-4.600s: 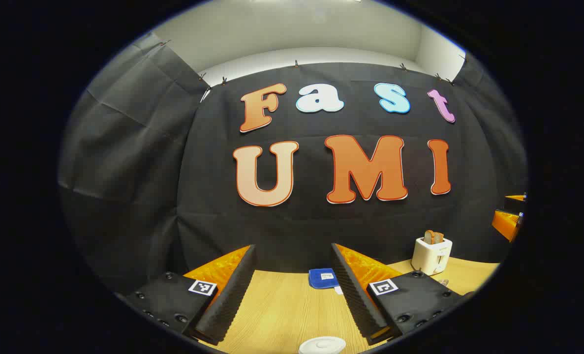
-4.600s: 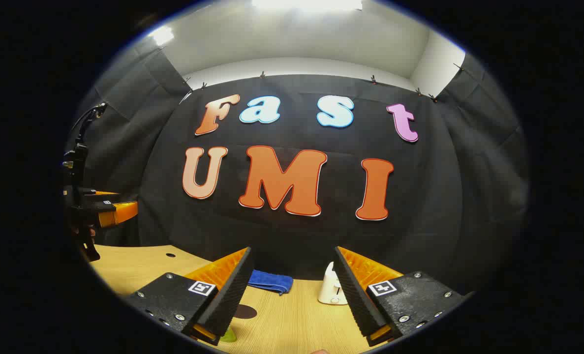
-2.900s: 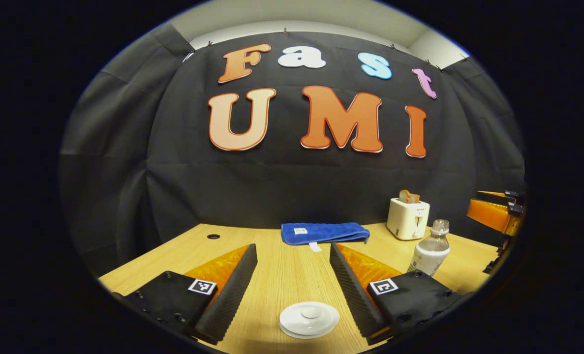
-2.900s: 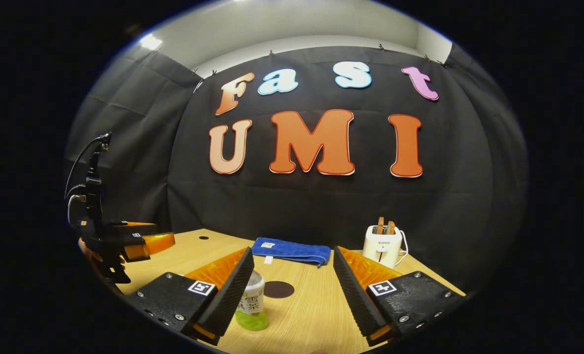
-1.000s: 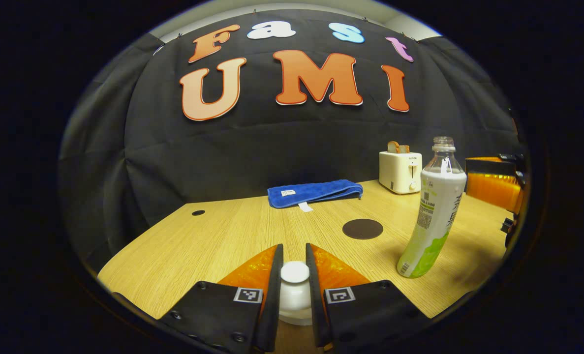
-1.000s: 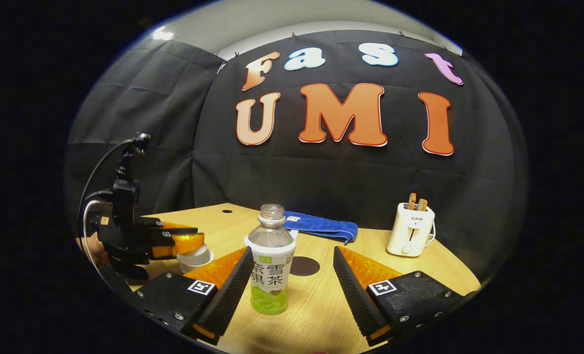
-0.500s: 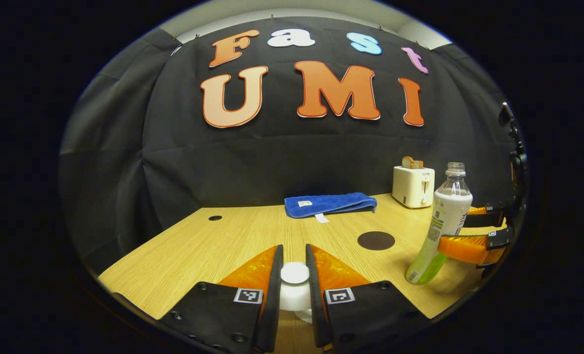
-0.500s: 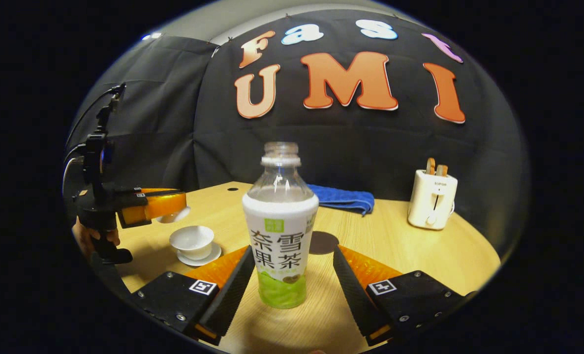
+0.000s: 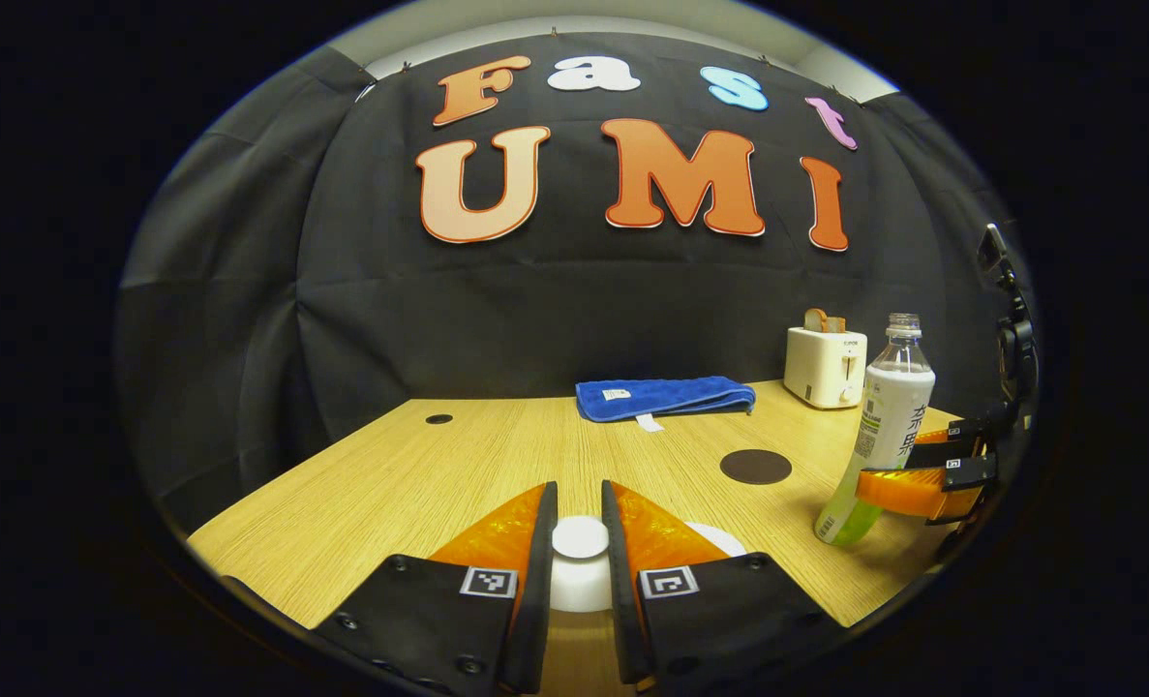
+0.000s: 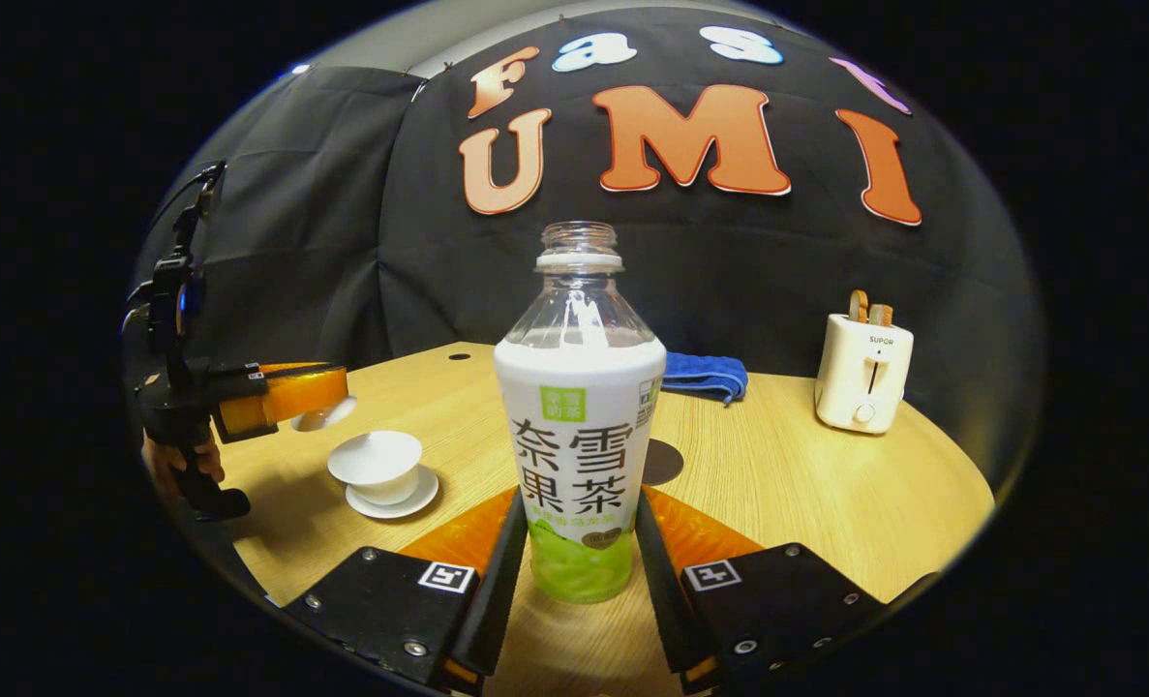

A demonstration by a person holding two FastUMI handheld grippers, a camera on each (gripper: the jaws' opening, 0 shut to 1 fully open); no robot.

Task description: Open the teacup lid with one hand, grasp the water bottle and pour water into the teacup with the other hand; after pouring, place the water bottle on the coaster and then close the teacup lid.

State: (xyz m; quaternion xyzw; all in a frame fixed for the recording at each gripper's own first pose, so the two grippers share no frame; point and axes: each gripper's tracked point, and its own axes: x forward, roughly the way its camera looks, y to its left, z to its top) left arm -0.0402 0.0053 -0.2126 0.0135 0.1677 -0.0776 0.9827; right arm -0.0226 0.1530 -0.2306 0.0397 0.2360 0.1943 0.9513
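Between the ribbed fingers of the right gripper [image 10: 574,557] stands the water bottle [image 10: 579,407], upright on the wooden table [image 10: 826,503] with its cap off; both pads press against the lower part of its label, so the grip looks taken low on the body, which I would guess leaves the neck free to tip toward the cup. The bottle's green base is touching the tabletop, not yet lifted. Off to that gripper's left, the left gripper [image 10: 288,397] is held above and a little to the left of the white teacup [image 10: 377,465], which sits open on its saucer [image 10: 395,501]. In the left gripper view its fingers are nearly together, clamped on the knob of the white teacup lid [image 9: 580,561], held clear so the cup mouth is free for pouring. Beyond the bottle lies the dark round coaster [image 9: 756,467], bare and waiting, near the middle of the table. Farther back are a folded blue towel [image 9: 666,397] and a white toaster [image 10: 862,373] with bread slices in it.
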